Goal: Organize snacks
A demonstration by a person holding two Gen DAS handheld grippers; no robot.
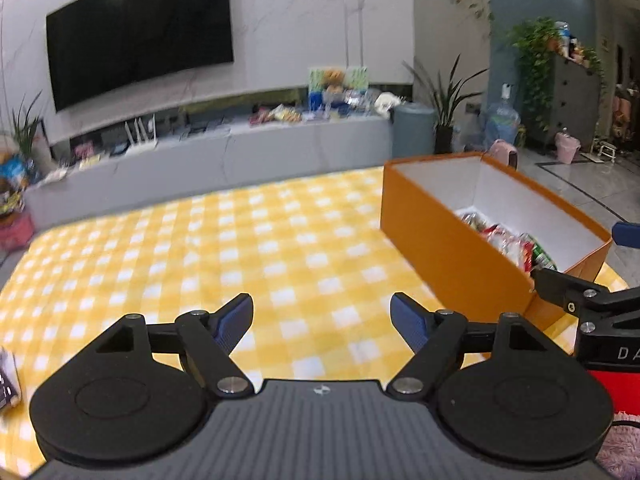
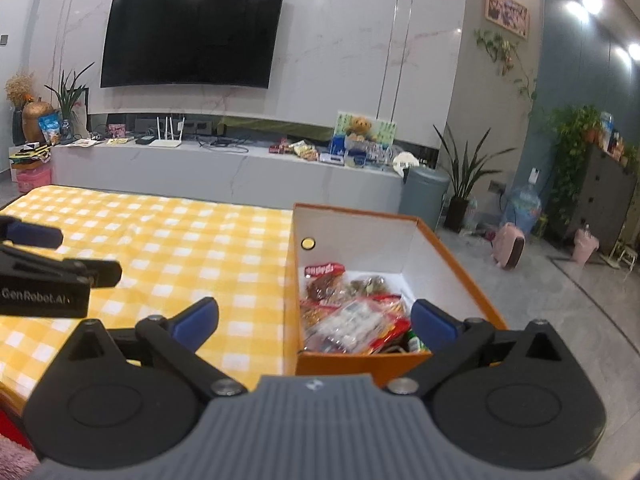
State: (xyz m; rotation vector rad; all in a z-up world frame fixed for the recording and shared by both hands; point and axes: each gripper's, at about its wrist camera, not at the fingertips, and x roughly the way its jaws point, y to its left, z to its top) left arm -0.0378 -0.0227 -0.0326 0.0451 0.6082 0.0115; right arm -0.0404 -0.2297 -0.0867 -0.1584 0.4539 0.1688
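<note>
An orange box (image 1: 448,256) with a white inside stands on the right of the yellow checked tablecloth (image 1: 240,240). Several snack packets (image 1: 508,242) lie in it. In the right wrist view the box (image 2: 456,264) is just ahead, with the snack packets (image 2: 352,312) heaped at its near end. My left gripper (image 1: 322,322) is open and empty over the cloth, left of the box. My right gripper (image 2: 314,320) is open and empty, above the box's near left corner. A dark packet (image 1: 8,376) shows at the left edge of the left wrist view.
A grey TV bench (image 2: 224,168) with a router, toys and more packets runs behind the table under a wall TV (image 2: 192,32). A grey bin (image 2: 424,196), plants and a water bottle stand on the floor to the right. The left gripper's body (image 2: 40,276) shows at the left of the right wrist view.
</note>
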